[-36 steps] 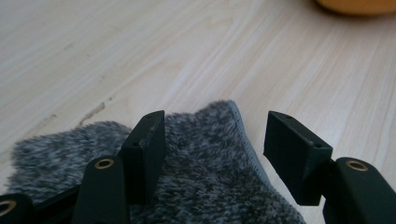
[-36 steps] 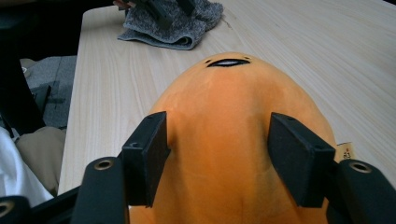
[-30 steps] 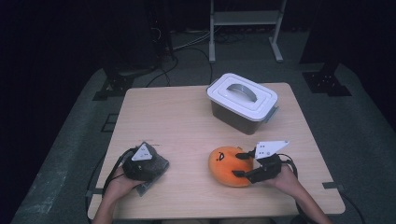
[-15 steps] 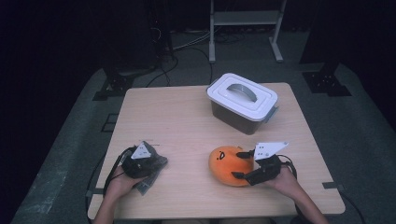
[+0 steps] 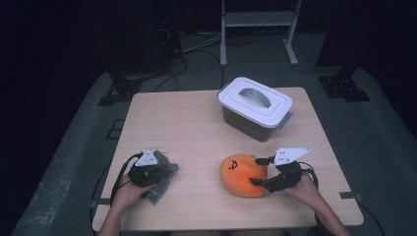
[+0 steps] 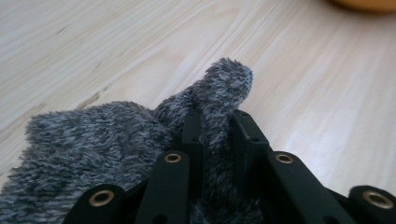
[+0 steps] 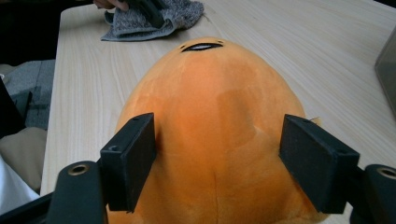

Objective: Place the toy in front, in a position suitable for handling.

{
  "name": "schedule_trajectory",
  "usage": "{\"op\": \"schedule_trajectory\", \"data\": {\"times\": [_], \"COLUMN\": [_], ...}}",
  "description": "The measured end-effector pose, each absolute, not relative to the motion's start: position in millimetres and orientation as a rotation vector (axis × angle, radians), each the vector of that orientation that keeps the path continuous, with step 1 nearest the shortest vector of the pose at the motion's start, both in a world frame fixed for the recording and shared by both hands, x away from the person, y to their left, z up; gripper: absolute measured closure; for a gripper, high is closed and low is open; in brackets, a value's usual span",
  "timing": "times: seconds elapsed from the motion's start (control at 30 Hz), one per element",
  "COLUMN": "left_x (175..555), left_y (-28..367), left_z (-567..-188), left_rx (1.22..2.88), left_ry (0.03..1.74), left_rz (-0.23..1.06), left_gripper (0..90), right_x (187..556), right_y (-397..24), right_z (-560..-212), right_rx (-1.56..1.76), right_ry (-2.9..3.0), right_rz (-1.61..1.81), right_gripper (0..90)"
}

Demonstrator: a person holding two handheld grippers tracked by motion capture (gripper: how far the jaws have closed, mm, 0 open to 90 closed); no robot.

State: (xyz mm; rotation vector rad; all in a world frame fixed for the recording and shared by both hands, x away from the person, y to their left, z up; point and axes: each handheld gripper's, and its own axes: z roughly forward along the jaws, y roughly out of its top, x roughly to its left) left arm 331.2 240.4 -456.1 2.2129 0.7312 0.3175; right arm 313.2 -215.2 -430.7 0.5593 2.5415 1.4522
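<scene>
Pinching only a thin fold of the fuzzy grey fabric cloth (image 6: pixel 116 140), the clenched left claw (image 6: pixel 218 123), its jaws just closing, might lose it, while the spread right claw (image 7: pixel 219 158) flanking the round orange plush toy (image 7: pixel 219 126) may slide off.

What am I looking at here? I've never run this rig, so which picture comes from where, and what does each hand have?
No robot arm: a person holds a two-jaw gripper in each hand at a wooden table. The high view looks down from above the person's side. Each gripper view comes from a camera riding on that gripper, looking along its black jaws.

On the table lie a grey cloth, an orange plush and a lidded box.

The left gripper has just been closing and is shut on a raised fold of the cloth.

The right gripper has its jaws wide on either side of the plush; the pads sit beside it, and I can't tell whether they press on it.
</scene>
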Motion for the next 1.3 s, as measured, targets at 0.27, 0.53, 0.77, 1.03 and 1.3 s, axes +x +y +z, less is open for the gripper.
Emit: {"op": "schedule_trajectory", "data": {"times": [0.27, 0.53, 0.77, 1.03, 1.3], "left_x": [328.0, 333.2, 338.6, 340.2, 339.1], "left_y": [229.5, 186.2, 122.8, 84.4, 99.6], "left_z": [-426.1, -410.9, -403.4, -407.8, -423.2], "left_rx": [1.979, 1.982, 2.058, 2.037, 2.064], "left_ry": [0.63, 0.476, 0.302, 0.216, 0.261], "left_rz": [0.197, 0.128, 0.092, 0.0, 0.018], "left_gripper": [77.2, 77.2, 77.2, 77.1, 77.3], "right_x": [311.5, 312.5, 313.4, 313.1, 314.6], "right_y": [-211.3, -204.0, -202.0, -204.6, -206.8], "right_z": [-439.7, -443.0, -443.9, -445.6, -446.2], "right_rx": [0.514, 0.446, 0.436, 0.438, 0.42], "right_ry": [2.541, 2.549, 2.542, 2.537, 2.536], "right_rz": [1.485, 1.494, 1.504, 1.516, 1.512], "right_gripper": [26.1, 26.3, 26.3, 26.2, 26.7]}}
